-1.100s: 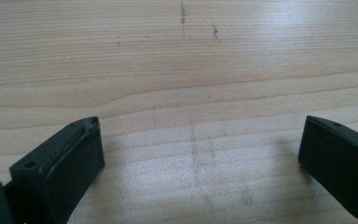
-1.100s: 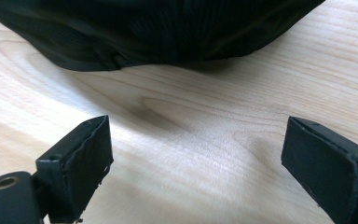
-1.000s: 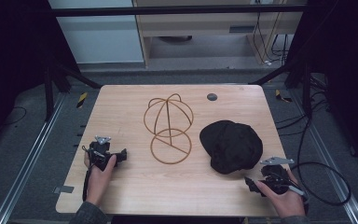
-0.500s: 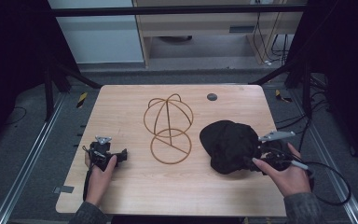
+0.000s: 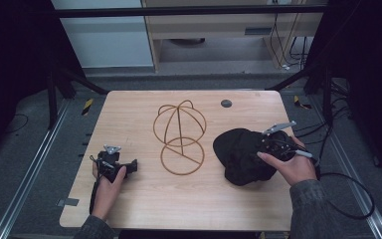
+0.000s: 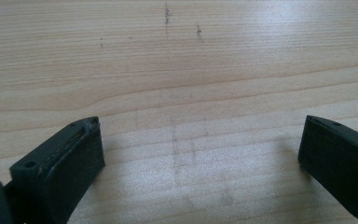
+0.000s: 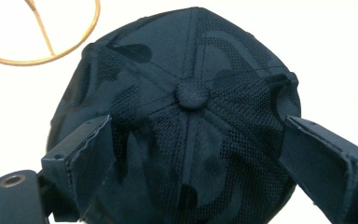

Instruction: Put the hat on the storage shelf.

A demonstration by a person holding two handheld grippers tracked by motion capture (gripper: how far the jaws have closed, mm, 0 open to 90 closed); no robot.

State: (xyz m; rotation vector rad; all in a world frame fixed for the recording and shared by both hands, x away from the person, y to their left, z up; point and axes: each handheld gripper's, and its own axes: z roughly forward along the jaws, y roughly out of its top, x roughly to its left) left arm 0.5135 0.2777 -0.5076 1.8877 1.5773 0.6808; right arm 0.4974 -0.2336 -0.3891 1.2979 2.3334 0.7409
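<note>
A black cap (image 5: 243,154) lies crown-up on the right part of the wooden table (image 5: 144,199). Its top button (image 7: 192,93) and mesh panels face the right gripper view. My right gripper (image 5: 273,144) hovers over the cap's right side, open, with one black jaw on each side of the crown (image 7: 191,154) and nothing pinched. A golden wire hat stand (image 5: 180,137) stands in the middle of the table, left of the cap; its ring base (image 7: 42,32) also appears in the right gripper view. My left gripper (image 5: 122,167) rests low over bare wood (image 6: 191,93) at the left, open and holding nothing.
A small dark round disc (image 5: 226,103) sits near the table's far edge. Black frame bars and cables surround the table; a cable trails off the right side. Bare wood lies between the stand and the left gripper.
My right gripper has moved from the table's front right corner forward and left onto the cap. The left gripper has stayed in place.
</note>
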